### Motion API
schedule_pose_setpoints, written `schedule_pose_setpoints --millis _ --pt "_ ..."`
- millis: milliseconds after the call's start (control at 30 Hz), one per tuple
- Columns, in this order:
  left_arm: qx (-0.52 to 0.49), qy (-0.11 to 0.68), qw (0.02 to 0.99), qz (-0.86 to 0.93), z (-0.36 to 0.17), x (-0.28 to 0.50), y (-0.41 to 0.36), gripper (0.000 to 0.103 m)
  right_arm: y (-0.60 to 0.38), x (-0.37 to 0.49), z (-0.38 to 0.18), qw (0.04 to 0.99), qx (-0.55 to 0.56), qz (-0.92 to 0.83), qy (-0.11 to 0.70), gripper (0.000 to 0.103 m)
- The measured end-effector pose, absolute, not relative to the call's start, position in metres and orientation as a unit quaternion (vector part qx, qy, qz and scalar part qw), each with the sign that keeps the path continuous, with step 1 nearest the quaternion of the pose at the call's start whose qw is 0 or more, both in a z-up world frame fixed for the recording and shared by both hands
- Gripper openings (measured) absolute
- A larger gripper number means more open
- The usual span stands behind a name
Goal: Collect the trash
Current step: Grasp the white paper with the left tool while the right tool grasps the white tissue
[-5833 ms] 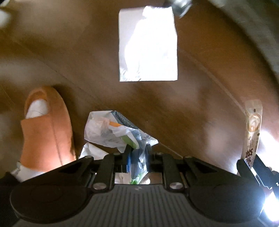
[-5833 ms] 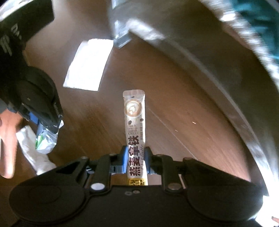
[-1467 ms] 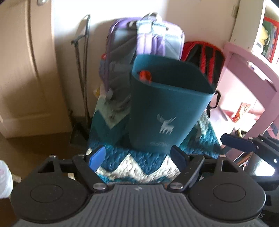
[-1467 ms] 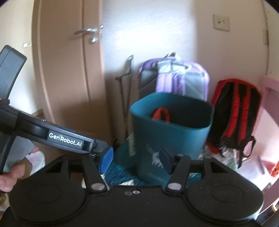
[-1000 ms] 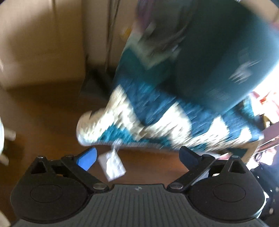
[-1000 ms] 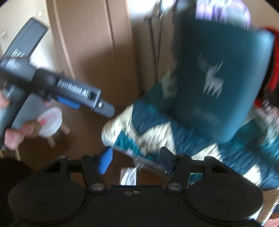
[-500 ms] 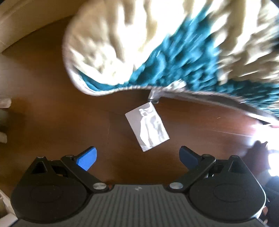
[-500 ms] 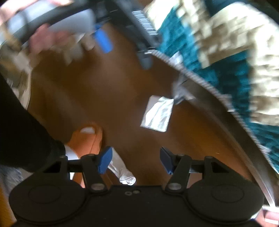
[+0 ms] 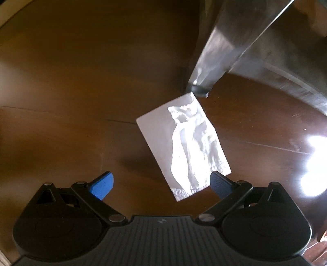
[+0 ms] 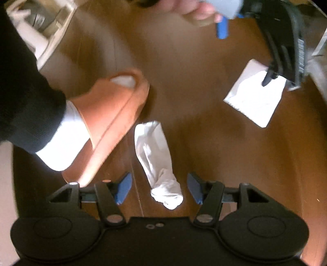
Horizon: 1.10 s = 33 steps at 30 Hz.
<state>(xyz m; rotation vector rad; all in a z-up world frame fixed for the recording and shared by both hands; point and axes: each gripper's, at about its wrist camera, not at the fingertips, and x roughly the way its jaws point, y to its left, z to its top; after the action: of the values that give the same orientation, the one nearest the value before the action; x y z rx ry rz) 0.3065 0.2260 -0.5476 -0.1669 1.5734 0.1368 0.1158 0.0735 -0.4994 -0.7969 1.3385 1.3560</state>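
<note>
Silvery foil wrapper (image 9: 183, 145) lies flat on the dark wooden floor (image 9: 71, 86), rectangular, creased, glaring where light hits it. Its far corner sits just at the foot of a metal leg (image 9: 214, 61); I cannot tell whether they touch. My left claw (image 9: 161, 184) points down over it, blue pads wide apart, nothing between them but the wrapper's near end lying below; the right pad (image 9: 219, 182) overlaps the wrapper's near corner in this view, not pressing on it.

From the right wrist view the same wrapper (image 10: 255, 100) shows off to the upper right, with the left claw's dark body (image 10: 284, 41) above it and my left hand (image 10: 196, 10) gripping the handle at the top edge, blurred.

Second piece: a crumpled white tissue or paper twist (image 10: 157, 163), long and narrow, lying on the floor, its bunched end nearest me. My right claw (image 10: 158, 187) is held over it, jaws standing well apart, the bunched end framed between the blue pads with a gap on each side. No contact visible.

Just left of the tissue, my foot in a white sock and an orange slipper (image 10: 108, 114), black trouser cuff (image 10: 22, 92) above it. Slipper's edge lies near the tissue's far end, apart from it.

No bin or other container shows in either view.
</note>
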Motion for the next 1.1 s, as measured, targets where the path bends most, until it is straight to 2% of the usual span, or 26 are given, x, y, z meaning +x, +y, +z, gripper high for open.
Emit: schedule_pose_setpoints --millis 167,267,367,433,500,533,567,600,633,667,700,733,900,1100 --pt "-0.044 0.704 0.708 0.044 -0.574 0.313 0.213 0.1 0.075 0.104 -0.528 0.485 -0.373 0.578 0.539 0.06" --pt "-0.019 0.691 0.721 0.031 -0.577 0.316 0.203 0.095 0.073 0.097 -0.533 0.478 -0.388 0.591 0.521 0.06" --pt "-0.018 0.681 0.731 0.018 -0.577 0.318 0.198 0.095 0.072 0.089 -0.539 0.472 -0.402 0.598 0.508 0.057" --pt "-0.021 0.676 0.737 0.011 -0.575 0.318 0.196 0.09 0.072 0.088 -0.541 0.473 -0.402 0.597 0.508 0.057" --pt "-0.018 0.67 0.742 0.006 -0.572 0.318 0.194 0.085 0.072 0.089 -0.542 0.478 -0.404 0.591 0.508 0.05" --pt "-0.018 0.668 0.744 0.005 -0.571 0.317 0.195 0.082 0.072 0.091 -0.543 0.48 -0.402 0.587 0.513 0.038" --pt "-0.02 0.666 0.745 0.007 -0.569 0.317 0.196 0.073 0.073 0.091 -0.546 0.481 -0.4 0.582 0.519 0.032" --pt "-0.025 0.664 0.748 0.011 -0.564 0.314 0.199 0.06 0.073 0.093 -0.545 0.482 -0.397 0.581 0.521 0.031" --pt "-0.027 0.662 0.749 0.013 -0.562 0.315 0.201 0.053 0.073 0.093 -0.545 0.482 -0.396 0.58 0.524 0.029" --pt "-0.027 0.66 0.751 0.012 -0.559 0.316 0.202 0.037 0.073 0.094 -0.544 0.482 -0.396 0.579 0.524 0.023" --pt "-0.027 0.659 0.751 0.007 -0.557 0.317 0.203 0.014 0.073 0.094 -0.543 0.483 -0.396 0.577 0.526 0.021" --pt "-0.028 0.662 0.749 0.002 -0.557 0.318 0.204 0.008 0.072 0.094 -0.542 0.485 -0.395 0.574 0.529 0.019" --pt "-0.01 0.667 0.745 0.002 -0.548 0.319 0.208 0.006 0.066 0.109 -0.528 0.509 -0.372 0.541 0.556 0.015" --pt "0.025 0.678 0.734 -0.035 -0.502 0.308 0.197 0.006 0.045 0.135 -0.489 0.566 -0.339 0.468 0.588 0.013"
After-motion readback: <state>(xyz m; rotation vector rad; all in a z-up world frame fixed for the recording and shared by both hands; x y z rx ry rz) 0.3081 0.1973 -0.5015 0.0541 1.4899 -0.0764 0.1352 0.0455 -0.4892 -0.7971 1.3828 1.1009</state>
